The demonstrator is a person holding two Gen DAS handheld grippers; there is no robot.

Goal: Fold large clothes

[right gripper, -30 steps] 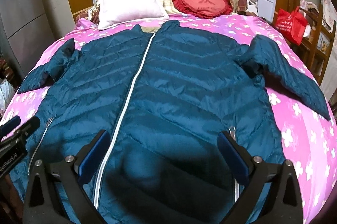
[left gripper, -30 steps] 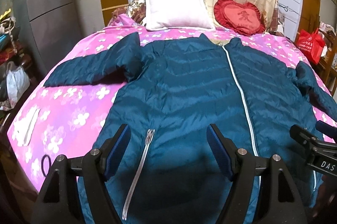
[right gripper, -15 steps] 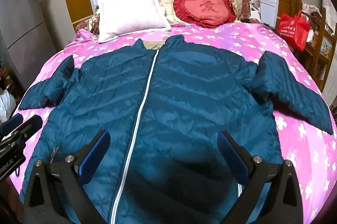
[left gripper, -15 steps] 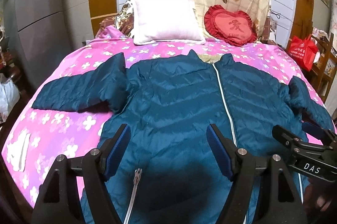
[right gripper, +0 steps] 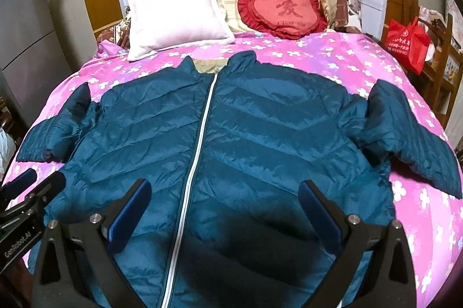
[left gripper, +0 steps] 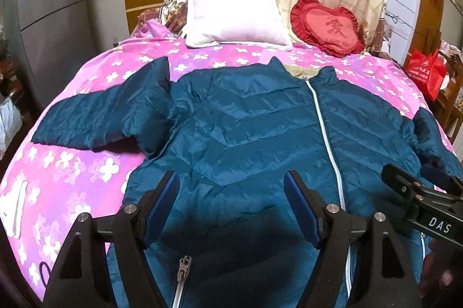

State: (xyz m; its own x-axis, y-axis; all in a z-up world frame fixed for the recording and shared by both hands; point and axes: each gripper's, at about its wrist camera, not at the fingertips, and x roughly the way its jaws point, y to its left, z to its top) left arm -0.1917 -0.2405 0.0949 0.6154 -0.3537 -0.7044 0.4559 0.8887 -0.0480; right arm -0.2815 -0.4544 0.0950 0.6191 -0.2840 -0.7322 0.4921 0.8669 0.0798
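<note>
A dark teal puffer jacket (left gripper: pixel 249 128) lies flat and zipped on the pink flowered bed (left gripper: pixel 86 169), collar away from me, both sleeves spread out. It also shows in the right wrist view (right gripper: pixel 260 134). My left gripper (left gripper: pixel 231 195) is open and empty, held above the jacket's lower left front. My right gripper (right gripper: pixel 225 204) is open and empty above the lower front, right of the white zipper (right gripper: pixel 199 140). Each gripper shows at the edge of the other's view.
A white pillow (left gripper: pixel 234 16) and a red heart cushion (left gripper: pixel 330 24) lie at the head of the bed. A red bag (right gripper: pixel 408 44) sits on wooden furniture at the right. A grey fridge (left gripper: pixel 49 13) stands at the left.
Both grippers have pulled back and risen from the jacket, so more of the bed and the whole jacket shows. Both stay open.
</note>
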